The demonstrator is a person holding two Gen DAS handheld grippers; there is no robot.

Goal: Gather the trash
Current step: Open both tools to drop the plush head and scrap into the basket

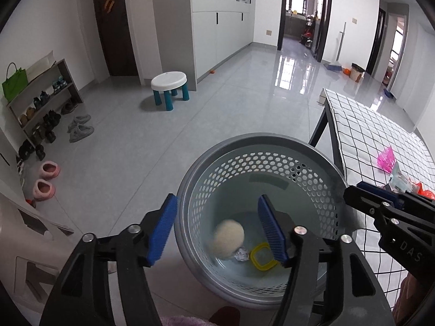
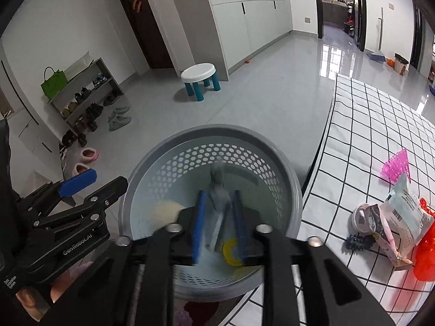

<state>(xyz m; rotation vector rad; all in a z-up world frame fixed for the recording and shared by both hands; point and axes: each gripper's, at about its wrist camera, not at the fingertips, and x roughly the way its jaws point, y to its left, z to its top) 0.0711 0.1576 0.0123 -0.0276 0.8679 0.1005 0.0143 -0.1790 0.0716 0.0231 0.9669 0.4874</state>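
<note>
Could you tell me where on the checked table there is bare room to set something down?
The checked table is bare along its far stretch and along the edge beside the grey bin. It is crowded at the near right, where the pink basket, the pale packet, the small cup and the red wrapper cluster.

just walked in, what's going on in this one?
A person is clearing trash off a checked table into a grey bin beside it. Both grippers are over the bin. The left gripper is open with nothing between its pads; a pale ball, crumpled paper and a yellow ring lie at the bottom. A blurred grey item sits at the right gripper, apparently dropping. More wrappers wait on the table.
</note>
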